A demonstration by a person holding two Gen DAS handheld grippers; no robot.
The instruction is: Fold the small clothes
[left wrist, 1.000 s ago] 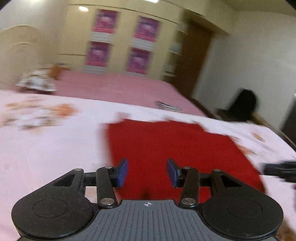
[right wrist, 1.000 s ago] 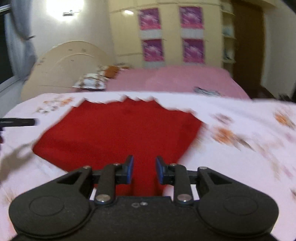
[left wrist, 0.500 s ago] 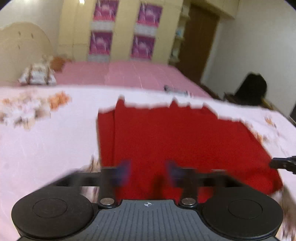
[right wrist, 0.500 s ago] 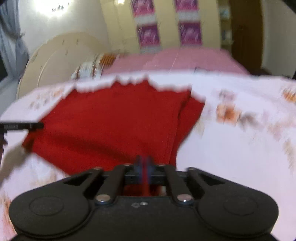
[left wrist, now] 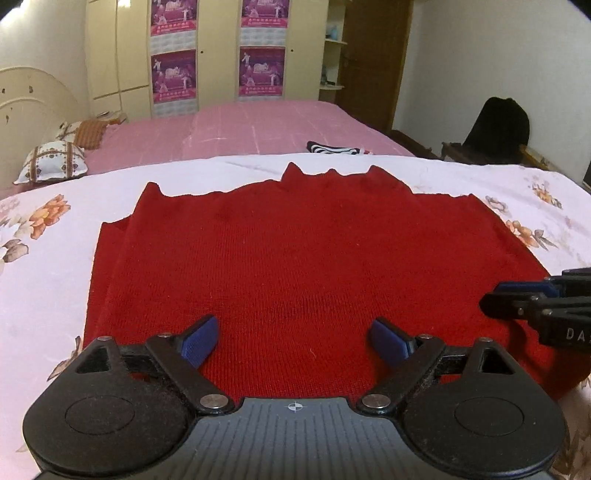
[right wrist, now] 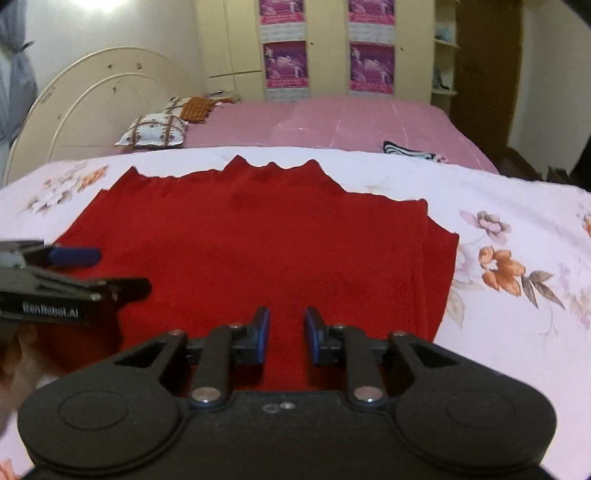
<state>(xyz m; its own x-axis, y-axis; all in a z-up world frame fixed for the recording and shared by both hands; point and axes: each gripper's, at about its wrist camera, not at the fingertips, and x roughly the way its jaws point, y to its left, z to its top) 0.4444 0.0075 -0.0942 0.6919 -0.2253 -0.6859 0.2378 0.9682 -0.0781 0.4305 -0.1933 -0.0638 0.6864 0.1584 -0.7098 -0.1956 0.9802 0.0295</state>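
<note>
While both hand-held grippers [left wrist: 293, 341] [right wrist: 286, 334] gape, the red garment [left wrist: 295, 266] lies apparently just ahead.

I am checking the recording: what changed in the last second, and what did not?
The right tongs, shut on the red garment half a second ago, have opened and let go. The left tongs opened wider. The garment stays flat on the floral sheet.

Warm, dim indoor light with a blown-out glare on the wall [right wrist: 122, 22] at eleven o'clock in the right view, both fisheye pictures bending hard at the rims, slightly soft and grainy, corners vignetted black.
</note>
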